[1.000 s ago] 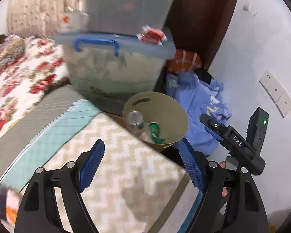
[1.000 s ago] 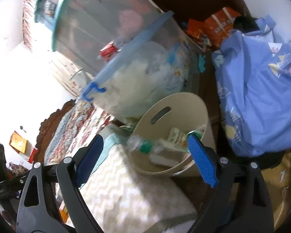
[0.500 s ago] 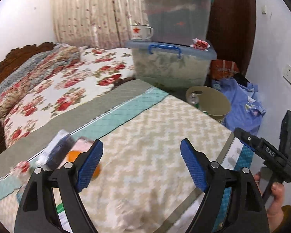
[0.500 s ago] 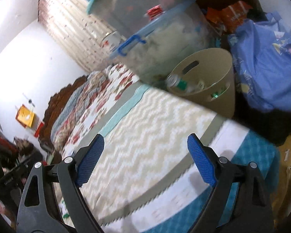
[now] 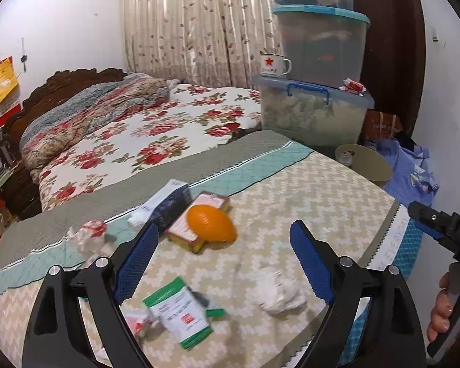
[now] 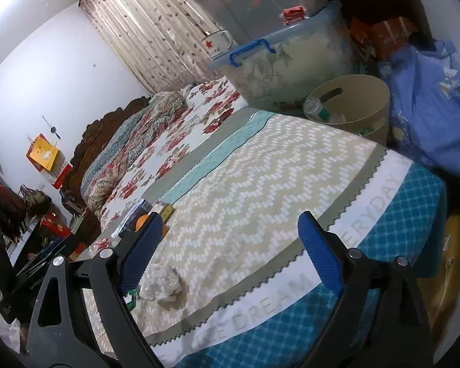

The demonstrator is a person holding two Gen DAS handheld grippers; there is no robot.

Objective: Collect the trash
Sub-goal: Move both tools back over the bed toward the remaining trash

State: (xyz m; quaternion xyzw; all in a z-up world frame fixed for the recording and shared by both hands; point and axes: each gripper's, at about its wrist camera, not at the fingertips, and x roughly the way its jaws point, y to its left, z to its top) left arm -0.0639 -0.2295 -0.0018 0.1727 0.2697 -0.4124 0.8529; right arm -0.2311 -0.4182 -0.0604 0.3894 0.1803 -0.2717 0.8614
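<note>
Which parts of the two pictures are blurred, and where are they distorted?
Left wrist view: the green and white packet and crumpled tissue near the lens are smeared by motion, while the orange ball is only slightly soft; the far curtain is sharp. Right wrist view: the zigzag blanket is mildly blurred. Both views: fisheye bending curves the edges, corners dark.

My left gripper (image 5: pixel 220 263) has just been opening, with nothing between its blue pads (image 5: pixel 135 266). Just ahead of the tips an orange ball (image 5: pixel 211 223) rests against a pink box (image 5: pixel 199 214), with a dark carton (image 5: pixel 168 204) beside them. Below, between the arms, lie a green-and-white packet (image 5: pixel 181 314) and a crumpled tissue (image 5: pixel 279 288). Far ahead to the right stands the tan bin (image 5: pixel 371 165). My right gripper's body (image 5: pixel 444 233) shows at the right edge.
</note>
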